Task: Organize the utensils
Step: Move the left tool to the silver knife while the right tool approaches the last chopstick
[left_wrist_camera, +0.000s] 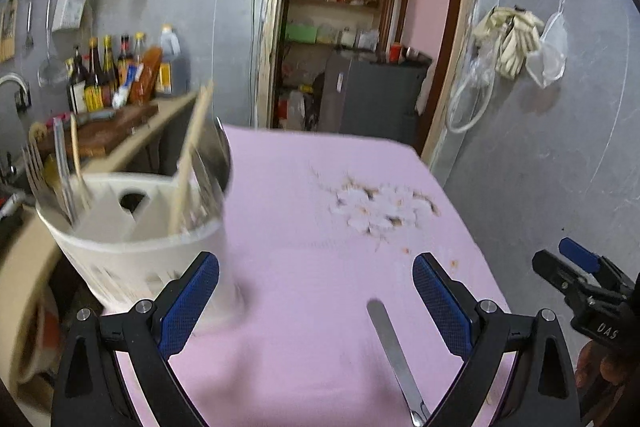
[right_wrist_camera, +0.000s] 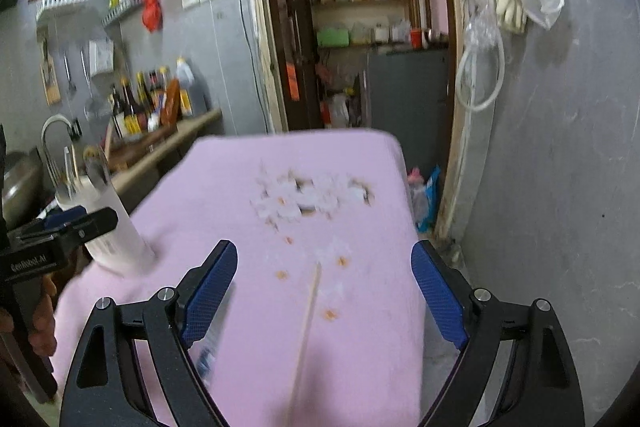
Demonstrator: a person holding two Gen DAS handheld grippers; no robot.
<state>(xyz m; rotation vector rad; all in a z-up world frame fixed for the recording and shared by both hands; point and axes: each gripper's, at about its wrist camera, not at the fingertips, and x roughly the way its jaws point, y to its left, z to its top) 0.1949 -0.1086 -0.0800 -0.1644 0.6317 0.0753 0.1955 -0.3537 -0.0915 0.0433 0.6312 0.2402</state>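
A white utensil holder (left_wrist_camera: 152, 251) stands at the left of the pink table cloth (left_wrist_camera: 304, 211), with forks, wooden chopsticks and metal utensils standing in it; it also shows in the right wrist view (right_wrist_camera: 112, 239). My left gripper (left_wrist_camera: 316, 295) is open and empty, just right of the holder. A flat metal utensil handle (left_wrist_camera: 392, 351) lies on the cloth between its fingers. My right gripper (right_wrist_camera: 324, 291) is open and empty above a wooden chopstick (right_wrist_camera: 308, 323) lying on the cloth. A blurred utensil (right_wrist_camera: 212, 343) lies by its left finger.
The cloth has a worn, torn patch (left_wrist_camera: 384, 207) near its far side. A counter (left_wrist_camera: 132, 139) with sauce bottles (left_wrist_camera: 112, 71) and a cutting board runs along the left wall. A doorway (left_wrist_camera: 352, 27) to a pantry lies beyond the table. The wall (left_wrist_camera: 560, 155) is close on the right.
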